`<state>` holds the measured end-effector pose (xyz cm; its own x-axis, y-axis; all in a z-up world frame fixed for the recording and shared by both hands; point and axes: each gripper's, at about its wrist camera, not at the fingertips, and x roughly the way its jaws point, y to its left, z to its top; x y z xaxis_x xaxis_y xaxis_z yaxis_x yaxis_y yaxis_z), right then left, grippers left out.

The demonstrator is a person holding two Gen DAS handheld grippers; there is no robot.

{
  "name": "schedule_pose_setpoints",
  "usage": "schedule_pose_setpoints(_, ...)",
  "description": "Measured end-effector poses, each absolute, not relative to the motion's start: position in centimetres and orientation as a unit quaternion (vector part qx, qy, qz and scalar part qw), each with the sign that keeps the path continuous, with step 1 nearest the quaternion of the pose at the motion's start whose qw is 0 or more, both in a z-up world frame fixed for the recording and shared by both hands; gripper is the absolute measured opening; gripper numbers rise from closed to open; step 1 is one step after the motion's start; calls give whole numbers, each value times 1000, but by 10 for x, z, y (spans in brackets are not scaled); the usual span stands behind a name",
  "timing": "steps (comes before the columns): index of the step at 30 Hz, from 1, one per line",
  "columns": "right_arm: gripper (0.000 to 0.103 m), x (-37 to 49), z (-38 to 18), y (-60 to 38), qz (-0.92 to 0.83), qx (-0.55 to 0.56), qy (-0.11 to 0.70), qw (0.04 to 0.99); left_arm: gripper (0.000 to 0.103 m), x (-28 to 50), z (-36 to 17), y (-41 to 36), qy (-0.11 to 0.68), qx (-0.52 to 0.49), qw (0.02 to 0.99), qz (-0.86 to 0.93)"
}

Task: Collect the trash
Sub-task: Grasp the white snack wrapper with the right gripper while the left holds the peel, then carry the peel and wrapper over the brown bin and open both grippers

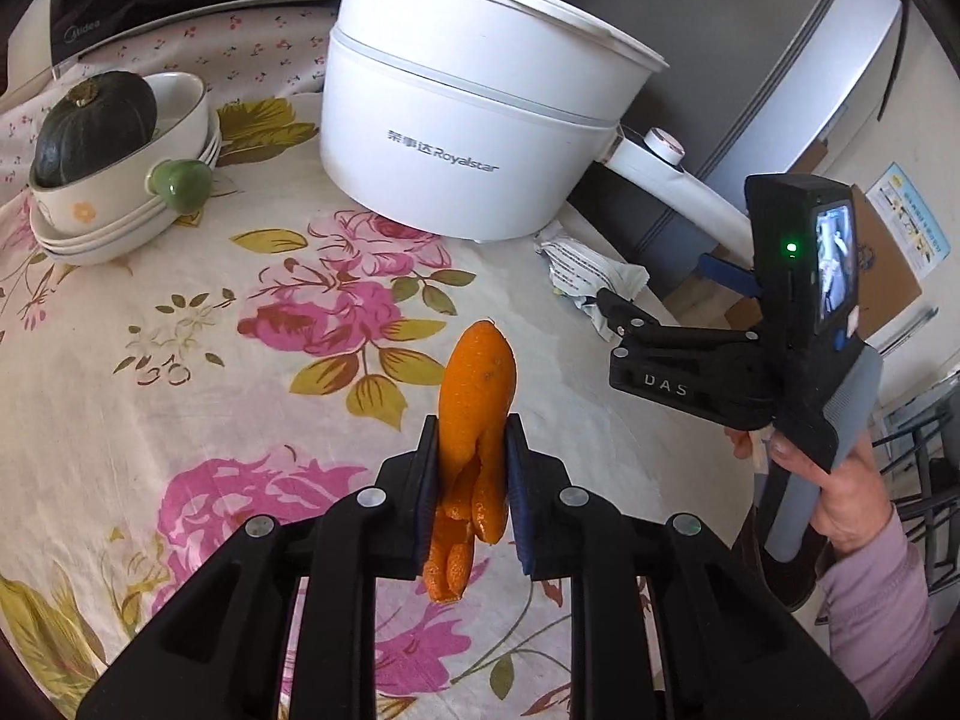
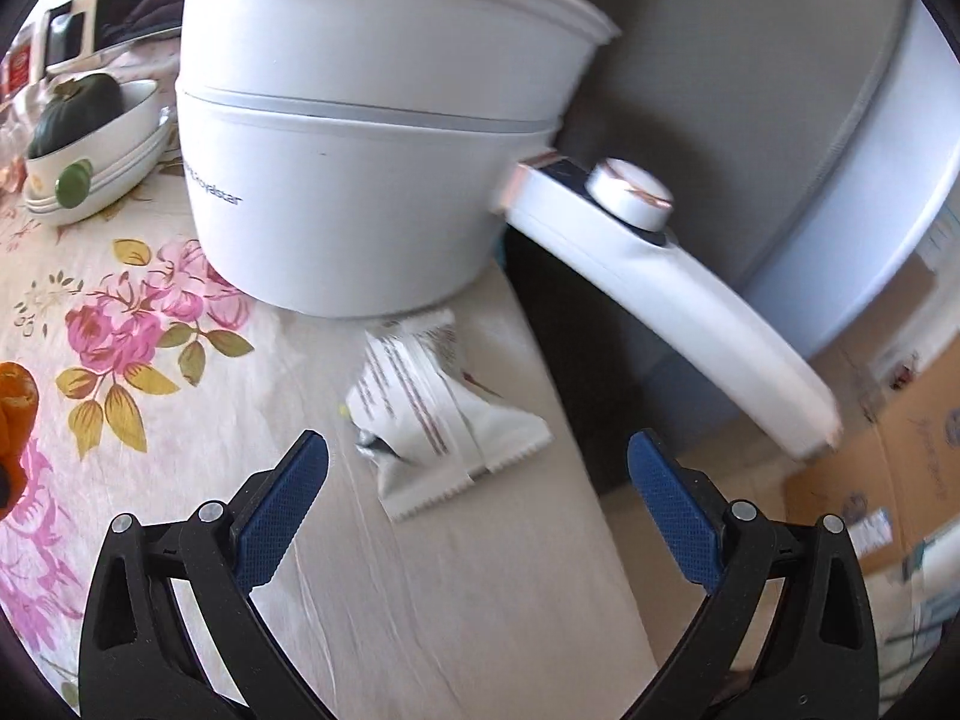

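Observation:
My left gripper (image 1: pixel 471 438) is shut on an orange peel (image 1: pixel 477 396) and holds it above the floral tablecloth (image 1: pixel 180 360). A crumpled white wrapper (image 2: pixel 432 414) lies near the table's right edge, just in front of the white pot; it also shows in the left wrist view (image 1: pixel 585 276). My right gripper (image 2: pixel 477 456) is open, its blue pads either side of the wrapper and a little short of it. In the left wrist view the right gripper (image 1: pixel 606 306) reaches toward the wrapper from the right. The peel shows at the left edge of the right wrist view (image 2: pixel 15 408).
A large white Royalstar electric pot (image 1: pixel 468 114) with a long handle (image 2: pixel 660 300) stands at the back. Stacked bowls (image 1: pixel 120 204) holding a dark green squash (image 1: pixel 96 126) sit at the left. A grey fridge (image 1: pixel 780 60) and cardboard box (image 2: pixel 870 468) stand beyond the table edge.

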<state>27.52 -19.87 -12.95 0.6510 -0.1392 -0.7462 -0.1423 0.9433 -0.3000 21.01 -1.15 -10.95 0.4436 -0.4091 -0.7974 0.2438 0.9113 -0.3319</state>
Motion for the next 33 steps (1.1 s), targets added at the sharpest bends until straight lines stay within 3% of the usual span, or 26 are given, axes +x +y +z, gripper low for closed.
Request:
schedule_pose_setpoints(14,94,327,-164,-181,87,-193,450,868,24,213,-121,-10,499,-76,844,-182)
schedule_pose_setpoints(16,88,330,-165,-183,93,-178,450,870,24,214,-122,-9,499,-78,844,-181)
schedule_pose_setpoints(18,75,337,-165,-187,110,-146,463,867,24,215,-123,-8,500,-78,843,-180)
schedule_pose_setpoints(20,54,341,-165,-190,121,-125,468,866,24,215,-124,-7,502,-80,842,-180)
schedule_pose_setpoints(22,44,343,-165,-191,118,-117,467,869,24,214,-124,-8,502,-82,842,-180)
schedule_pose_setpoints(26,32,338,-164,-189,96,-121,465,872,24,212,-121,-8,498,-83,844,-180)
schedule_pose_setpoints(33,26,298,-158,-185,65,-96,471,874,24,208,-118,-4,488,-88,852,-166)
